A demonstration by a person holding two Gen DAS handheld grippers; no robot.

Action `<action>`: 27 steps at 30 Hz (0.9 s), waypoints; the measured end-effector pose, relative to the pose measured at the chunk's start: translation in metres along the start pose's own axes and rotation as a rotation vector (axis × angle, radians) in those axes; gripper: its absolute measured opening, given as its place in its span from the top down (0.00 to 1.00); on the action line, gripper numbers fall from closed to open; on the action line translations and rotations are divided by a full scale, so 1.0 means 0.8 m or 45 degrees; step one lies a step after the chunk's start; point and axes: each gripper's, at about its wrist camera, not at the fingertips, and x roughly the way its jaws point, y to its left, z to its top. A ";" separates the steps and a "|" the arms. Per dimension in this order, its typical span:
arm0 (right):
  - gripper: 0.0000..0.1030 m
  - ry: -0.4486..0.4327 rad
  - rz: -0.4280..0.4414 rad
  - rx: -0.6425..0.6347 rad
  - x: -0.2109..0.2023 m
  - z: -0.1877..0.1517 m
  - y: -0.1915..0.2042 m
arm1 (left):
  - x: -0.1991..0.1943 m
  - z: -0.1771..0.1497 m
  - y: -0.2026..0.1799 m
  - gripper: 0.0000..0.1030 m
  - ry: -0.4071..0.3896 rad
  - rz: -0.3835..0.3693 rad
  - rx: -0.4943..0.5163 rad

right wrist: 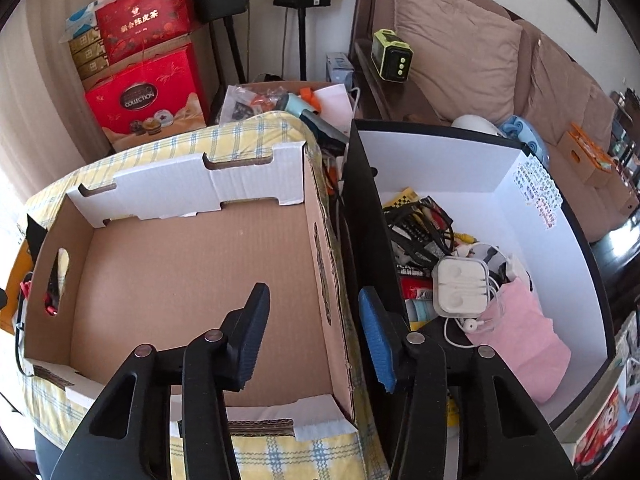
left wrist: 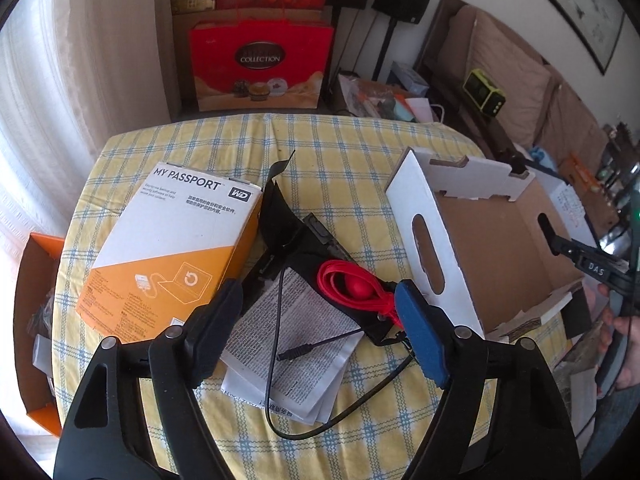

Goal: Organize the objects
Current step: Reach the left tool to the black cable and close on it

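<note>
Right wrist | cardboard box [right wrist: 180,264] empty | white bin [right wrist: 560,248]: earphone case [right wrist: 460,286]

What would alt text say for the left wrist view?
The open left gripper hovers over a red cable bundle and papers on a checked tablecloth, between a My Passport box and a cardboard tray.

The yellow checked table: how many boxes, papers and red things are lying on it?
Boxes: 2, the white-and-orange box and the empty cardboard box
Folded printed papers: 1
Red cords: 1
Total: 4
</note>
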 end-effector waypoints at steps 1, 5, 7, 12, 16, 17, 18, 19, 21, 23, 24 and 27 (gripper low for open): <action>0.55 0.007 0.001 -0.008 0.003 -0.001 0.001 | 0.001 -0.002 0.002 0.26 0.007 0.003 0.002; 0.64 0.035 -0.005 -0.044 0.012 -0.008 0.006 | 0.004 -0.017 0.011 0.26 0.033 0.015 0.019; 0.67 0.026 -0.040 -0.080 0.012 -0.011 0.010 | 0.003 -0.026 0.014 0.29 0.050 0.016 0.032; 0.79 0.014 -0.037 -0.117 0.007 -0.016 0.008 | 0.001 -0.044 0.016 0.42 0.081 0.016 0.060; 0.88 -0.003 -0.054 -0.170 0.008 -0.023 0.007 | 0.011 -0.054 0.021 0.62 0.142 0.032 0.045; 0.88 0.000 -0.052 -0.177 0.009 -0.026 0.006 | 0.013 -0.057 0.022 0.66 0.154 0.039 0.042; 0.88 -0.020 -0.033 -0.173 0.007 -0.029 0.003 | 0.014 -0.060 0.022 0.67 0.157 0.047 0.048; 0.88 -0.026 -0.018 -0.171 0.006 -0.030 0.001 | 0.014 -0.061 0.023 0.67 0.157 0.053 0.055; 0.88 -0.026 -0.022 -0.172 0.005 -0.032 0.000 | 0.013 -0.065 0.022 0.72 0.158 0.069 0.070; 0.88 -0.029 -0.035 -0.180 0.004 -0.032 0.001 | 0.013 -0.067 0.023 0.83 0.160 0.097 0.083; 0.88 -0.030 -0.036 -0.177 0.003 -0.032 0.001 | 0.012 -0.068 0.025 0.88 0.163 0.097 0.078; 0.88 -0.031 -0.034 -0.165 0.003 -0.032 0.002 | 0.009 -0.069 0.031 0.97 0.165 0.049 0.032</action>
